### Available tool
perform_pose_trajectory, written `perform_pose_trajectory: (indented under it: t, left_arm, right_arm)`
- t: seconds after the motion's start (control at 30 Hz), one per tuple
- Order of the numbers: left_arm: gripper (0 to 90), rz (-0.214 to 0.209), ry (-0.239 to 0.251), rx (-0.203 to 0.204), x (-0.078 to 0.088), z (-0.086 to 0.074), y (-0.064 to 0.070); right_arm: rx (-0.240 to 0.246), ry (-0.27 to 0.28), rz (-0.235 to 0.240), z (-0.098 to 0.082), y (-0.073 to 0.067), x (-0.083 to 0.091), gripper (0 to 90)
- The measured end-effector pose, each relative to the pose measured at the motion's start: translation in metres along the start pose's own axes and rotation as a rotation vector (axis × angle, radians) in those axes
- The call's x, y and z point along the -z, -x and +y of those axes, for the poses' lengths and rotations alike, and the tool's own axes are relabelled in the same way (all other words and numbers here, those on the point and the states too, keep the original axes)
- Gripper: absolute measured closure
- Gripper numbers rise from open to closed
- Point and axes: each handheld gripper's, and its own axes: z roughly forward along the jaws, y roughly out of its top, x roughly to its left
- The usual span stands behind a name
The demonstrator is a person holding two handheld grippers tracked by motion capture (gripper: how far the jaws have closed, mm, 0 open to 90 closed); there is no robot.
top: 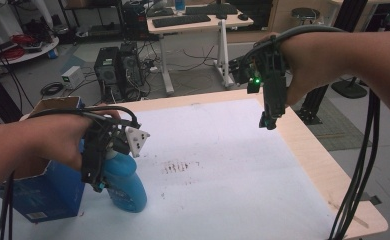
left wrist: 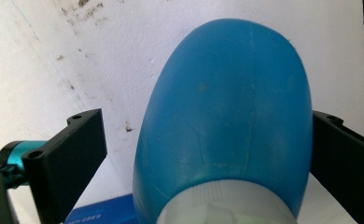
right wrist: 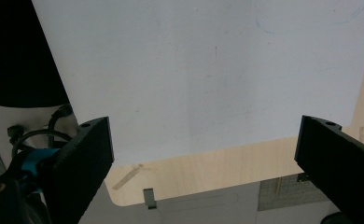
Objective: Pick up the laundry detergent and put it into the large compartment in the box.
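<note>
Two grippers are at work over a table (top: 303, 145) covered by a white sheet (top: 223, 165), and the left one alone has something between its jaws. The left gripper (top: 99, 170) comes down over a blue plastic bottle (top: 125, 185) that stands at the near left of the sheet, just beside an open blue cardboard box (top: 53, 192). In the left gripper view the bottle (left wrist: 227, 116) bulges up between the two black jaws, its grey cap end nearest the camera and its rounded blue body running away from the lens, so the long axis lies along the gripper's line of sight. The right-hand jaw in that view seems to touch the bottle's flank, while the other jaw stands clearly apart from it with white sheet showing in the gap; the jaws are spread, bracketing the bottle without pinching it. The left hand is far nearer the bottle than the right, and any closing move would likely only need that free jaw to come in against the body.

The left forearm enters from the lower left, wrist bent so the gripper points downward. The right gripper (top: 269, 121) hangs high over the far right edge of the table, pointing down, jaws wide apart and holding nothing; its view looks at bare sheet (right wrist: 208, 74) and the wooden table rim (right wrist: 208, 175).
</note>
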Motion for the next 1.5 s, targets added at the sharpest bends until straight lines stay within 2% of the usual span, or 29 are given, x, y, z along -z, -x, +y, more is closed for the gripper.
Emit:
perform_pose_trajectory:
  t: [0.13, 0.2, 0.3, 0.53, 0.63, 0.87, 0.93, 1.07, 1.27, 1.5]
  left_arm:
    - [2.6, 0.001, -0.008, 0.006, 0.0003, 0.0003, 0.0002]
    - [8.6, -0.005, -0.013, 0.008, 0.0009, 0.0002, 0.0006]
    - [9.2, -0.001, -0.021, 0.012, 0.0002, -0.0005, 0.0007]
    - [9.5, 0.015, -0.012, 0.006, 0.0007, -0.0002, 0.0017]
    - [16.4, 0.007, -0.01, 0.015, 0.0008, 0.0, 0.0016]
    - [17.9, 0.005, -0.004, 0.019, 0.0005, 0.0002, 0.003]
    - [20.8, 0.01, -0.006, 0.018, 0.0006, 0.0006, 0.0029]
    - [21.6, 0.005, -0.007, 0.021, 0.0003, 0.0014, 0.0033]
    - [27.6, -0.001, -0.013, 0.017, 0.0011, 0.0017, 0.0031]
    - [29.2, 0.001, -0.01, 0.012, 0.0013, 0.0036, 0.0035]
  right_arm:
    - [-0.009, 0.002, 0.001, 0.0005, 0.0003, -0.0005, 3.6]
    - [-0.007, 0.001, 0.001, 0.0006, 0.0008, -0.0004, 3.6]
    - [0.0, 0.003, 0.002, 0.0008, 0.0017, -0.0009, 3.6]
    - [0.001, 0.001, 0.002, 0.0022, 0.0017, -0.0013, 3.6]
    - [0.0, 0.001, 0.002, 0.0022, 0.0012, -0.0012, 3.6]
    - [-0.002, -0.003, -0.002, 0.0005, 0.002, 0.0006, 3.6]
    - [-0.009, -0.005, -0.002, 0.0014, 0.0015, 0.0009, 3.6]
    - [0.009, -0.009, -0.002, 0.0046, 0.0018, -0.0006, 3.6]
    - [0.007, -0.008, 0.0, 0.0056, 0.002, -0.0013, 3.6]
    - [0.004, -0.011, 0.0, 0.005, 0.0029, -0.0019, 3.6]
